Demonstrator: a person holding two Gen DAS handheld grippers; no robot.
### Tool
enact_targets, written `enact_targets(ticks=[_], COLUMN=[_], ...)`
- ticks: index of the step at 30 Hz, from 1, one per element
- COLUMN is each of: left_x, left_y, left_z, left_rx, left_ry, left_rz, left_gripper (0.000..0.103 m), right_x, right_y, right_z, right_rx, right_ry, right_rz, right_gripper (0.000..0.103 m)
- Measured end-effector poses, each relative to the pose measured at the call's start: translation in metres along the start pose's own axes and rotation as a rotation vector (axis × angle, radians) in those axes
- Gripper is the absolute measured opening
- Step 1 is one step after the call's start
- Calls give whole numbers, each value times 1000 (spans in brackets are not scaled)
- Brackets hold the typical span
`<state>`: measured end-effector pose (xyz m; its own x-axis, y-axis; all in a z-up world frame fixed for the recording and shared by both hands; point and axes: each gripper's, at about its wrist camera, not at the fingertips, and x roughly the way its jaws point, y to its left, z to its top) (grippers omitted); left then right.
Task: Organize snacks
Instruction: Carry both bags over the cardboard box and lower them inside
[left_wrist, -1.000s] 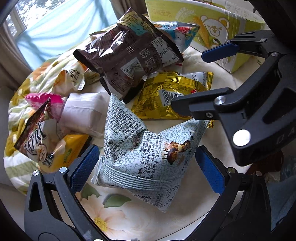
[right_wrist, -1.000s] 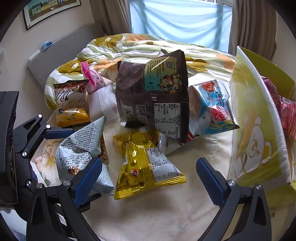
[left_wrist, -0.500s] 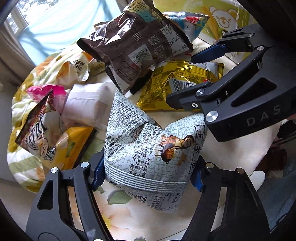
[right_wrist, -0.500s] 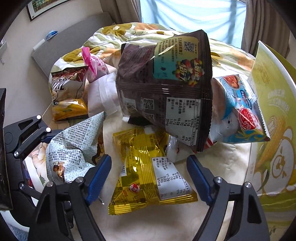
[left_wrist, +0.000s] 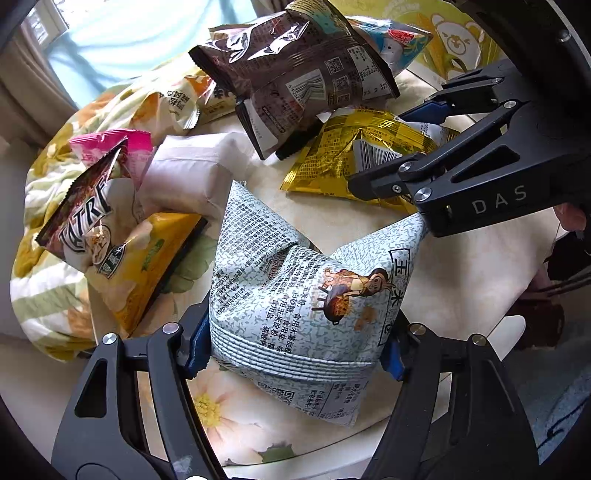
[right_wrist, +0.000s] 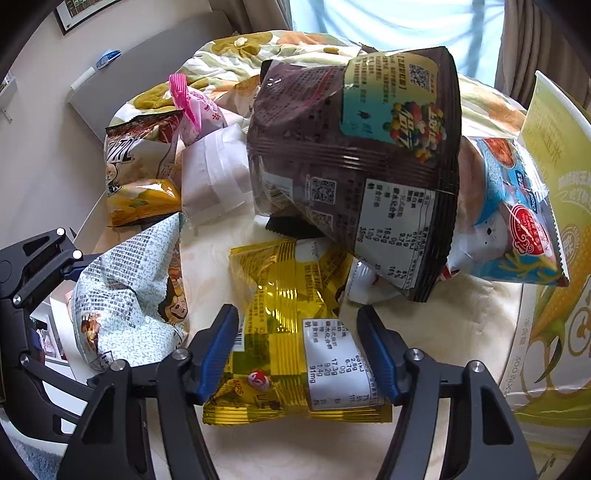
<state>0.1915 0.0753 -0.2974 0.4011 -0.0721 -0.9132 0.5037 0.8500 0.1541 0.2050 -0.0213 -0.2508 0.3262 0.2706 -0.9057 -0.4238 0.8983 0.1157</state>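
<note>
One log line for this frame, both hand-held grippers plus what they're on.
left hand-held gripper: shut on grey newsprint packet | right hand-held gripper: astride gold packet, contact unclear | brown bag: untouched

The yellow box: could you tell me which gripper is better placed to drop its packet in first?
Probably the right gripper: the yellow box stands just beside the gold packet between its fingers.

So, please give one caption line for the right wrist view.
Right gripper closing around a yellow snack packet among scattered snacks.
</note>
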Motion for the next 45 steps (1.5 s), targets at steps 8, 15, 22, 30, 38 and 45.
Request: enact_targets(ticks=[8, 15, 22, 30, 38, 45], left_x=[-12, -23, -42, -82, -129, -156], left_y=[5, 18, 25, 14, -10, -55], left_z=[-9, -10, -9, -4, 42, 120], left_rx=[-1, -34, -110, -109, -85, -43], left_ry=[-10, -28, -73, -144, -242, -342], left_rz=[31, 57, 45, 36, 12, -10], left_gripper=[67, 67, 66, 66, 66, 66], right_x=[-6, -22, -50, -105, -180, -233], right_y=[13, 22, 23, 24, -1, -60], right_z=[-2, -9, -19, -31, -41, -46], right_rx=[-10, 2, 37, 76, 171, 249], right_ry=[5, -18, -61, -148, -275, -368], right_rz=[26, 34, 35, -3, -55, -105], right_gripper=[52, 46, 44, 43, 43, 43])
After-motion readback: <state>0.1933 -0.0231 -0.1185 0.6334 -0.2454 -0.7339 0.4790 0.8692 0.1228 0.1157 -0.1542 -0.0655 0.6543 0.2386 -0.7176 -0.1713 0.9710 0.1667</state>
